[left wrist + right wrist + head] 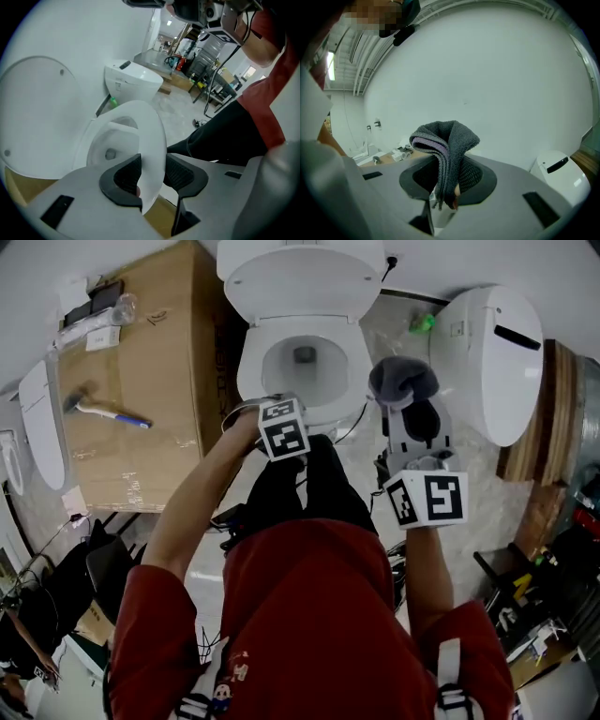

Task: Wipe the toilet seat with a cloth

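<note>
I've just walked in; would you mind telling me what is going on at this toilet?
A person stands over a toilet with a two-jaw gripper in each hand. The left gripper reaches down to the front of the toilet seat; its jaws stand open with the seat's rim between them. The right gripper is clamped on a folded grey cloth, held up off the seat. The lid is raised, and no wiping has begun.
</note>
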The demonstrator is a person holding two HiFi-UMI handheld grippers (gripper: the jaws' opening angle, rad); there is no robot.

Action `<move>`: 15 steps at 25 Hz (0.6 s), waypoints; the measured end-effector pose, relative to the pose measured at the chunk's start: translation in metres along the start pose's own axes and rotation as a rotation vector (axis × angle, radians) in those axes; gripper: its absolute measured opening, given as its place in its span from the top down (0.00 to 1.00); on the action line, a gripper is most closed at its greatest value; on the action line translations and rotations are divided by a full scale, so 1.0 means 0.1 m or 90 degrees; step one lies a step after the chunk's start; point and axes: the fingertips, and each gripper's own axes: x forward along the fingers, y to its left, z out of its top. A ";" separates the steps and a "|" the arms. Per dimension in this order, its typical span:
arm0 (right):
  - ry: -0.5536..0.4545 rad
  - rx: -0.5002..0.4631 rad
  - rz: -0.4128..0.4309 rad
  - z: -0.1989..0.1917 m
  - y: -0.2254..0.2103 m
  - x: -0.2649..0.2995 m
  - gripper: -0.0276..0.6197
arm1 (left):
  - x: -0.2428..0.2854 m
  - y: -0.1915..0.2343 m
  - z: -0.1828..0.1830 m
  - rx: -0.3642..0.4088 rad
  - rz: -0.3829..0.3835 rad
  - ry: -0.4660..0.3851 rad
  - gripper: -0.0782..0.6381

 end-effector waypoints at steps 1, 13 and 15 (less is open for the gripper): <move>0.004 0.001 0.004 -0.05 0.00 0.03 0.84 | 0.08 -0.05 -0.04 0.000 -0.007 0.006 0.65; 0.106 0.024 0.000 -1.17 -0.20 0.33 0.84 | 1.23 -0.43 -0.49 0.065 -0.087 0.084 0.63; 0.120 0.026 -0.001 -1.37 -0.22 0.37 0.84 | 1.39 -0.43 -0.56 0.057 -0.098 0.081 0.63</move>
